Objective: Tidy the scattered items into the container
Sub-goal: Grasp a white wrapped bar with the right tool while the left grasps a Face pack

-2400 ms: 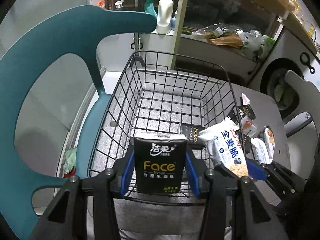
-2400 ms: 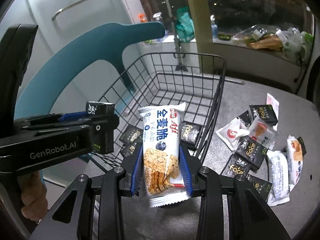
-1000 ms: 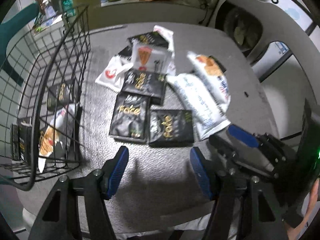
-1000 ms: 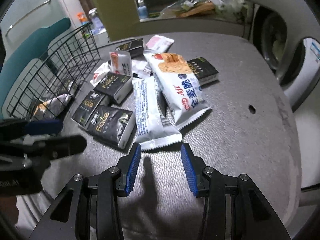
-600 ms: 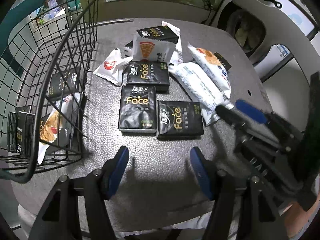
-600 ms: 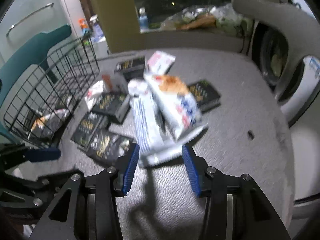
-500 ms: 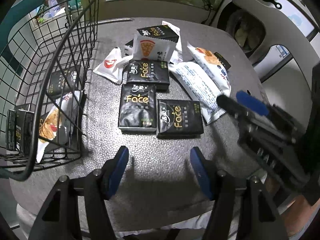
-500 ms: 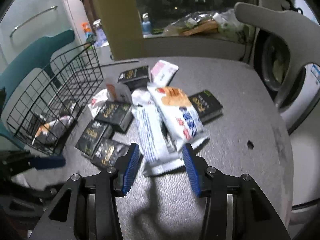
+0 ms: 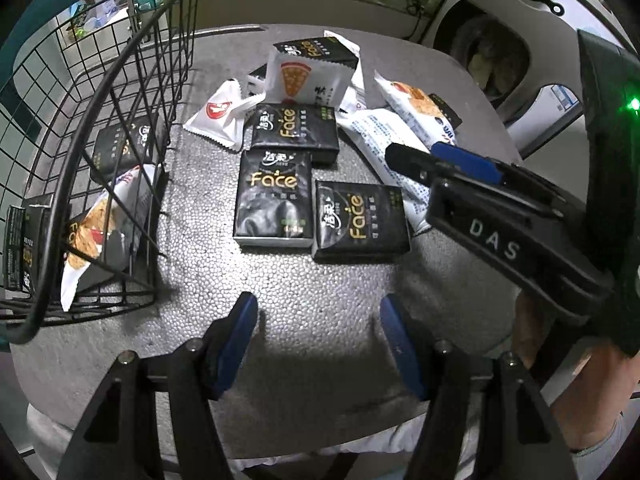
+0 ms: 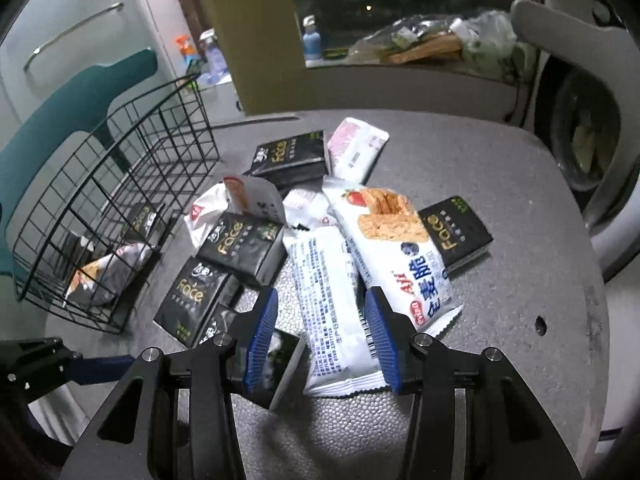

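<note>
Our left gripper [image 9: 318, 344] spread wide and empty over the table [image 9: 320, 312], right gripper [image 10: 320, 332] parted astride a white snack pack [image 10: 332, 304], three black tissue packs [image 9: 274, 196] just beyond us (wire basket [image 9: 120, 80] at far left).

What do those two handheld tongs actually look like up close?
Both are black, angular frames with silver screw heads. Each finger carries a blue ribbed pad. The left tongs and the right tongs look alike. Seen from the left camera, the right tongs' body is stamped "DAS" and shows a small green light. A pale sleeve cuff shows at the wrist.
</note>
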### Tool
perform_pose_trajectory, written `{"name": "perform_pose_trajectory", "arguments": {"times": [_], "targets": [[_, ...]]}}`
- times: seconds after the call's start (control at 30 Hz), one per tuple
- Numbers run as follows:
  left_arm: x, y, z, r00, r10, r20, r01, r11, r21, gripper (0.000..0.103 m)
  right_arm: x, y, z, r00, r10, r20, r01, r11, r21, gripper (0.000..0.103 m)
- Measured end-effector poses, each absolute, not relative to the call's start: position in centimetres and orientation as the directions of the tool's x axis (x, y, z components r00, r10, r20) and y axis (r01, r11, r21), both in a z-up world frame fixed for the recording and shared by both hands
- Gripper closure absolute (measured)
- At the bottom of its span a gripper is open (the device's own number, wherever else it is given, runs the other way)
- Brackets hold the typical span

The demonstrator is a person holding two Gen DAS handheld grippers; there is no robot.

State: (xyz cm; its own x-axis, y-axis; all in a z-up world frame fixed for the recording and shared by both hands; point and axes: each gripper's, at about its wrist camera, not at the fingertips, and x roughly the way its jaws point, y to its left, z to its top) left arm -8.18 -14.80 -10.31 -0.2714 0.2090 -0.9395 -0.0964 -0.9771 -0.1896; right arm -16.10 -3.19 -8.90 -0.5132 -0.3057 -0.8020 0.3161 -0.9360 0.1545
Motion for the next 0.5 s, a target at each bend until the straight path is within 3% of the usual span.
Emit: {"name": "perform_pose_trajectory", "arguments": {"times": [0.43,0.5], "targets": [[-8.2,-15.2,-10.2,-0.268,0.209,-0.940,-0.088,-0.977,-0.192,0.034,-17.0,-4.0,-10.8,-0.486,-0.262,-0.834,0.322,-0.941,0.108,0.057],[-8.1,-15.2,-10.1,-0.270,0.209,-0.940,-0.090,-0.977,-0.191,0.034,-17.0,-3.4,-10.9,-0.470,-0.281,-0.837,0.310,-0.940,0.142,0.062]]}}
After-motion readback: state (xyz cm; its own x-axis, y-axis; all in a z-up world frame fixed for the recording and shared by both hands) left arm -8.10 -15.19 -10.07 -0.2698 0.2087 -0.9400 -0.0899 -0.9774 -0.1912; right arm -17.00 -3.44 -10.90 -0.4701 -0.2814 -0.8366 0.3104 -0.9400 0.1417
